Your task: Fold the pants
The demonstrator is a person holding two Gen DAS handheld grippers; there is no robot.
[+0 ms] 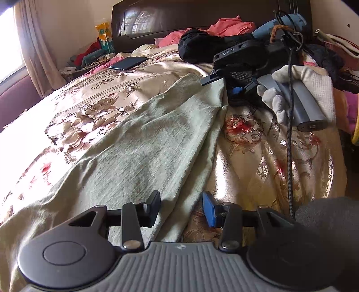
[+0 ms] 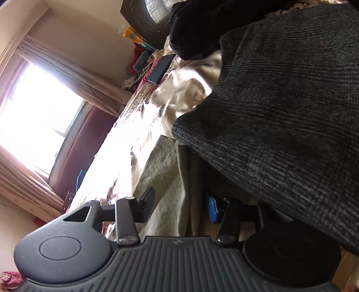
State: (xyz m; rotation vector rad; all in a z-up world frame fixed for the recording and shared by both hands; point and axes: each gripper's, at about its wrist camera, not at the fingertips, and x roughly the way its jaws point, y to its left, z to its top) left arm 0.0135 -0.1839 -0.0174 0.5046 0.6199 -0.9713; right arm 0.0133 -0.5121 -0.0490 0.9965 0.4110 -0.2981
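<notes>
Bed point(image 1: 74, 94) fills the left-wrist frame, shiny floral cover in cream and red. Pants point(image 1: 139, 143), pale green, woven and creased, run diagonally from lower left up to center right over the cover. Clutter along the top: dark headboard point(image 1: 202, 15), pink cloth point(image 1: 226, 27), black bundle point(image 1: 199, 47), phone point(image 1: 128, 63) flat at upper center-left. Curtain point(image 1: 29, 45) upper left, window blown out. Left gripper point(image 1: 181, 210) bottom center, fingers spread apart, pants edge lying between them, nothing clamped. Right gripper point(image 1: 213, 77) at upper right, held by a white-gloved hand point(image 1: 289, 98), cable hanging down; it sits at the pants' top corner, but can't tell if it's pinching the fabric. Right-wrist view is rolled sideways: dark ribbed fabric point(image 2: 280, 112) blocks the right half, identity unclear; jaws apart there with pants point(image 2: 166, 179) between them.
</notes>
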